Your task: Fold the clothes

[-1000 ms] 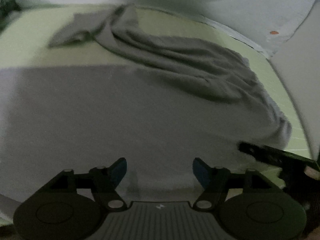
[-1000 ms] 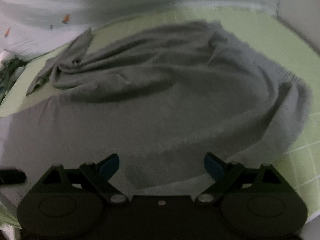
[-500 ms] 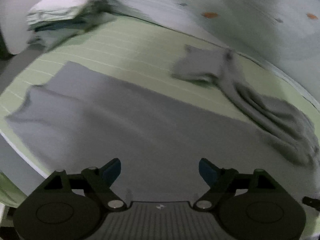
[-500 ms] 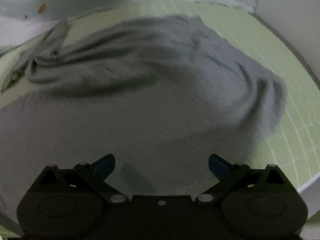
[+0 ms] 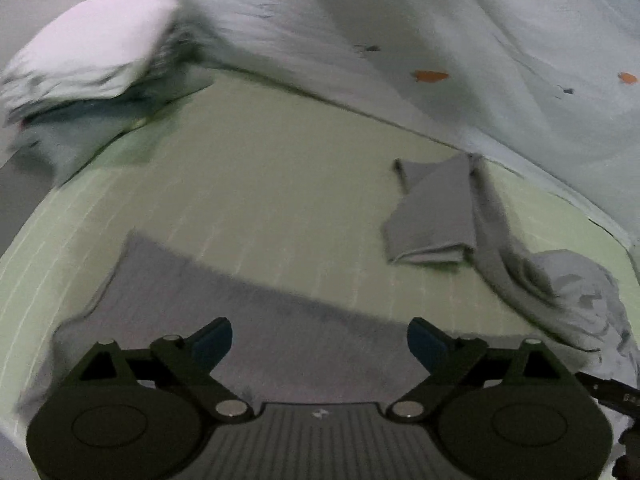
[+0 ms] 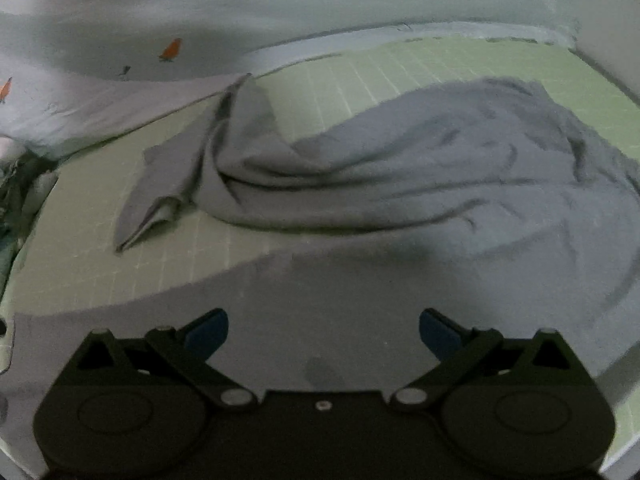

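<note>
A grey garment (image 6: 400, 184) lies spread on a pale green gridded mat (image 6: 360, 76). Its far part is bunched into folds, and one sleeve (image 6: 168, 184) trails off to the left. In the left wrist view the flat near part of the grey garment (image 5: 248, 320) lies under my left gripper (image 5: 320, 340), with its sleeve (image 5: 436, 216) at the right. The left jaws are opening, and nothing is between them. My right gripper (image 6: 323, 334) hovers over the flat near cloth, open wide and empty. Both sets of blue pads are clear of the fabric.
A stack of folded white and pale clothes (image 5: 92, 64) sits at the mat's far left corner. A light sheet with small orange marks (image 5: 460, 40) runs along the back. A wall (image 6: 616, 28) rises at the right. Bare green mat (image 5: 260, 184) lies between the stack and the garment.
Both grippers opened wider. The left one swung to the left, so the folded stack and the sleeve end came into view; the right one shifted and now sees more of the sleeve and mat.
</note>
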Motion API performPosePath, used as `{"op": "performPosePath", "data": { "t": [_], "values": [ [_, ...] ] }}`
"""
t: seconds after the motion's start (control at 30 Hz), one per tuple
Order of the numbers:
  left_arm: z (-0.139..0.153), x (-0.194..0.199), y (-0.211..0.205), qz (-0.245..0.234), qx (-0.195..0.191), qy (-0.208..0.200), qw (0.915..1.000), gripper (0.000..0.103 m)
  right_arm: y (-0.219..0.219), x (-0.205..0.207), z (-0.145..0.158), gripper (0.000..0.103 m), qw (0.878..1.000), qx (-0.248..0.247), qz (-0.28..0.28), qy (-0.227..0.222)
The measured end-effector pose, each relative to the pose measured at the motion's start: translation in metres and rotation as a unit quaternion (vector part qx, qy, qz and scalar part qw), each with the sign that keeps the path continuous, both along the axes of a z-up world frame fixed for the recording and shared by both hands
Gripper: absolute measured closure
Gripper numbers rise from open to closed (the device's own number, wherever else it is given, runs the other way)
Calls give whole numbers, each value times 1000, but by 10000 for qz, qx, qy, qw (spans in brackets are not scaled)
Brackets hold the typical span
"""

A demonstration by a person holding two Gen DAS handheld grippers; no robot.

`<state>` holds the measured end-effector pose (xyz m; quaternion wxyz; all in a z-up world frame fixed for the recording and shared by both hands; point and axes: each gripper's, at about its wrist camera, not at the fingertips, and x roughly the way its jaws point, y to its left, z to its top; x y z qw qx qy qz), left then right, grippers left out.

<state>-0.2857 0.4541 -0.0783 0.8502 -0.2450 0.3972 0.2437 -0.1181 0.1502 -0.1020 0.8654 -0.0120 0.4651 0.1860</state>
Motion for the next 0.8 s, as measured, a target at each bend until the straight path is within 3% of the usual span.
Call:
{"op": "performPosePath", "data": {
  "t": [0.13,0.33,0.67,0.73,0.8],
  "values": [
    [-8,41,0,-399,-242,-39,9989,8,2,16,3,0,9995,-40,-316,-32],
    [-28,110,-13,-1056,-114,226,9941,8,0,73,-22,0,9943,-109,-1049,175],
    [-70,192,5,-1281,-206,590,9898,9,24,122,-57,0,9928,-766,-915,-66],
    [-71,198,9,-1259,-242,525,9904,13,30,123,-60,0,9926,-880,-825,-156],
    [-71,202,11,-1258,-250,507,9904,42,31,124,-60,0,9926,-873,-816,-203]
  ]
}}
